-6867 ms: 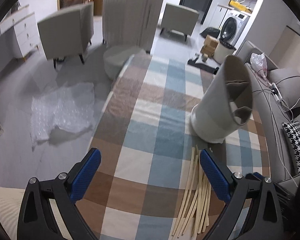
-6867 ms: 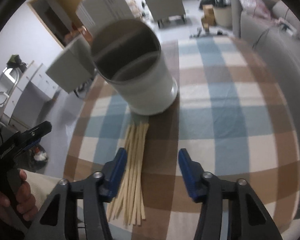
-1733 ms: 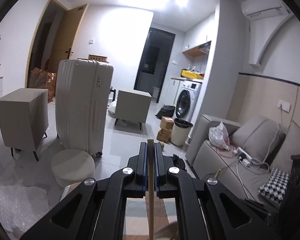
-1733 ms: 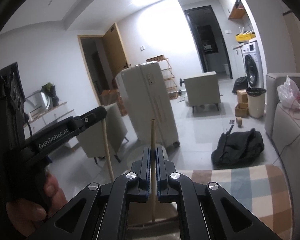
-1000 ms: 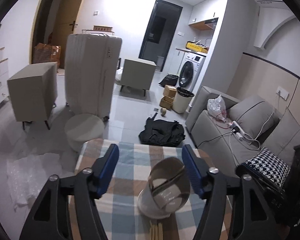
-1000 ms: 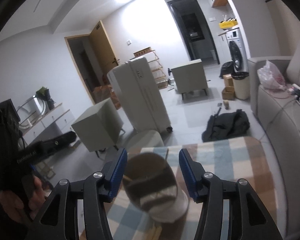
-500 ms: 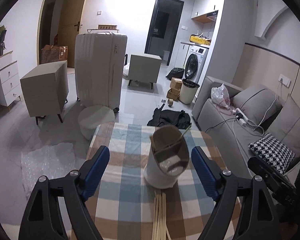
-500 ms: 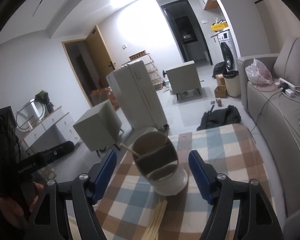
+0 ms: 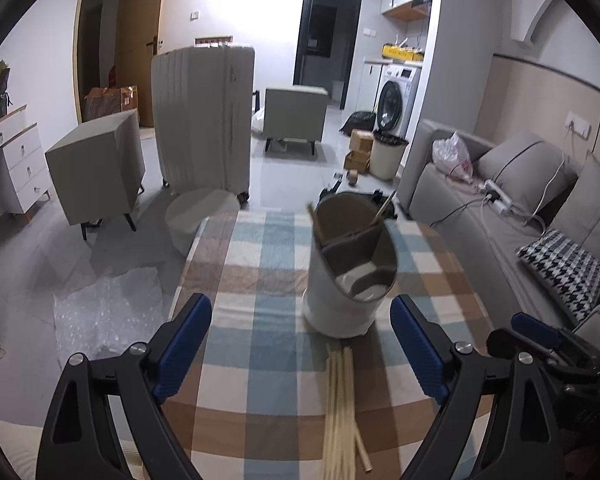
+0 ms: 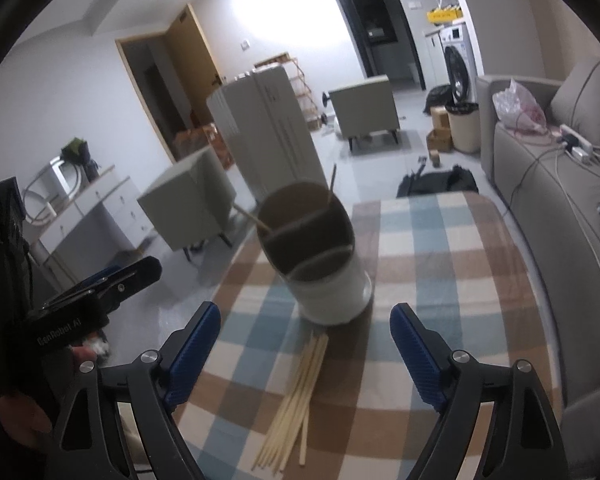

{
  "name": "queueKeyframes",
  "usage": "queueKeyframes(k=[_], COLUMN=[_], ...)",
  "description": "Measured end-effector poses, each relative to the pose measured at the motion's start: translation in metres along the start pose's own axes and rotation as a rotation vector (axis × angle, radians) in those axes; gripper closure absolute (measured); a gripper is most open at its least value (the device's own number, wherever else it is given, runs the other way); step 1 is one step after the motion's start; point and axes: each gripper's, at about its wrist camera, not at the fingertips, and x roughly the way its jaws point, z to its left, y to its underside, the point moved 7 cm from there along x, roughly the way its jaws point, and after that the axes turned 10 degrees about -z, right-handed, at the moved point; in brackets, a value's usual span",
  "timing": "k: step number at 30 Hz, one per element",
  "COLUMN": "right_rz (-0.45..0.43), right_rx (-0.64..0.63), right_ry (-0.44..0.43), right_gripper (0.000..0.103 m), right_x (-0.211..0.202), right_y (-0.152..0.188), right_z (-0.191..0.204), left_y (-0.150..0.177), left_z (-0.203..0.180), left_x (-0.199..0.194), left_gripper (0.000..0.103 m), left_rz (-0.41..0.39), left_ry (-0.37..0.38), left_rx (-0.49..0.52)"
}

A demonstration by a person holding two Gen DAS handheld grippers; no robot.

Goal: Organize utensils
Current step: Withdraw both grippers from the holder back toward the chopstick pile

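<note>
A white round utensil holder (image 9: 350,272) with inner dividers stands on the checked tablecloth (image 9: 260,320); it also shows in the right wrist view (image 10: 320,264). Two wooden chopsticks (image 9: 383,209) lean in its far compartment, also seen from the right (image 10: 331,184). Several loose chopsticks (image 9: 342,396) lie on the cloth in front of the holder, and show in the right wrist view (image 10: 296,396). My left gripper (image 9: 300,348) is open and empty above them. My right gripper (image 10: 304,348) is open and empty too.
A grey sofa (image 9: 500,216) runs along the right of the table. A white suitcase (image 9: 202,116), grey cubes (image 9: 96,168) and a round stool (image 9: 200,216) stand on the floor beyond. Bubble wrap (image 9: 108,312) lies left of the table. The left gripper shows at the right view's left edge (image 10: 96,296).
Both grippers, earlier shut on one chopstick each above the holder, have opened; the two chopsticks now stand in the holder. Both grippers have drawn back and tilted down towards the table.
</note>
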Motion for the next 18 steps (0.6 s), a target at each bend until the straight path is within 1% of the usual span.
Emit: queueKeyframes(k=[3, 5, 9, 12, 14, 15, 16, 17, 18], right_rz=[0.063, 0.107, 0.201, 0.271, 0.331, 0.350, 0.374, 0.394, 0.409], right_rx=[0.005, 0.006, 0.012, 0.012, -0.004, -0.010, -0.016, -0.020, -0.019], right_ry=[0.022, 0.042, 0.072, 0.084, 0.093, 0.094, 0.096, 0.105, 0.107], right_gripper=[0.016, 0.016, 0.017, 0.022, 0.033, 0.035, 0.040, 0.046, 0.050], right_x=[0.013, 0.022, 0.043, 0.059, 0.073, 0.076, 0.082, 0.087, 0.093], right_y=[0.014, 0.023, 0.044, 0.060, 0.073, 0.078, 0.084, 0.088, 0.091], right_z=[-0.004, -0.006, -0.009, -0.011, -0.013, -0.014, -0.014, -0.015, -0.016], left_y=[0.009, 0.012, 0.025, 0.037, 0.044, 0.045, 0.045, 0.045, 0.046], left_z=[0.006, 0.008, 0.018, 0.028, 0.040, 0.043, 0.047, 0.050, 0.052], left_x=[0.011, 0.013, 0.025, 0.034, 0.043, 0.045, 0.048, 0.050, 0.053], left_gripper=[0.015, 0.015, 0.015, 0.015, 0.015, 0.015, 0.015, 0.015, 0.015], left_rz=[0.058, 0.074, 0.152, 0.207, 0.267, 0.279, 0.290, 0.299, 0.308], left_ry=[0.017, 0.007, -0.013, -0.040, -0.078, -0.076, -0.074, -0.085, -0.093], left_rx=[-0.033, -0.033, -0.047, -0.061, -0.102, -0.123, -0.157, -0.173, -0.182])
